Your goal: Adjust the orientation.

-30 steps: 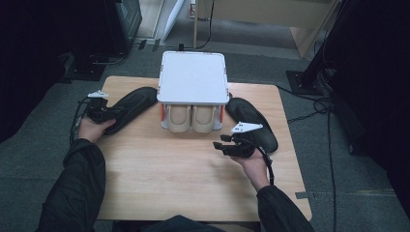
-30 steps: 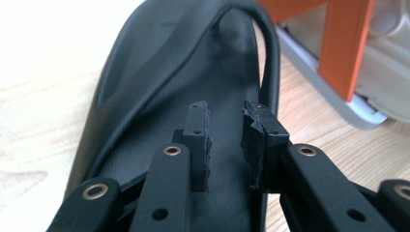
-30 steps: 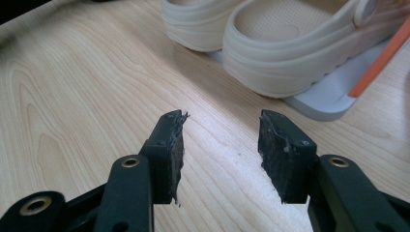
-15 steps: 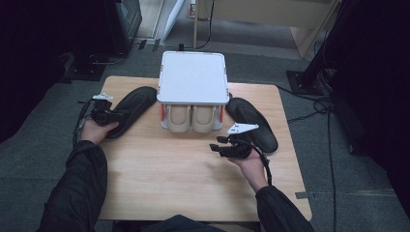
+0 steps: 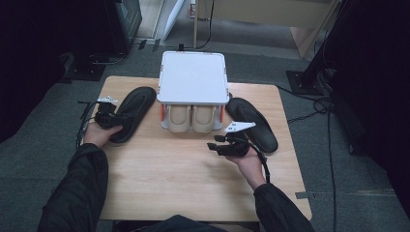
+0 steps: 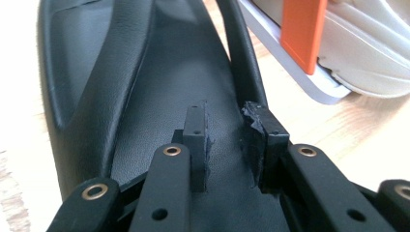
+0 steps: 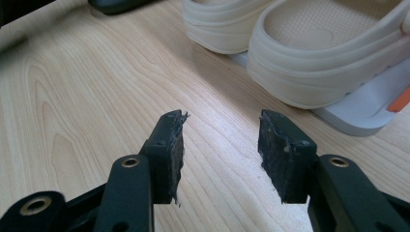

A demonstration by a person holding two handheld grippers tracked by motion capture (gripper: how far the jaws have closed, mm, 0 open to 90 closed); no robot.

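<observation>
From the high view, my left gripper [image 5: 107,116] rests on the left black slipper [image 5: 131,112], and my right gripper [image 5: 227,145] hovers near the right black slipper [image 5: 252,124]. In the left gripper view, the jaws are narrow over the insole, with a small gap; whether they pinch it I cannot tell. In the right gripper view, jaws stand apart, empty, above the table [image 7: 72,96], before the beige shoes [image 7: 309,58].

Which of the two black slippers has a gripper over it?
The black slipper left of the white rack: the left gripper is over its heel end. The other black slipper, right of the rack, has the right gripper beside it.
</observation>
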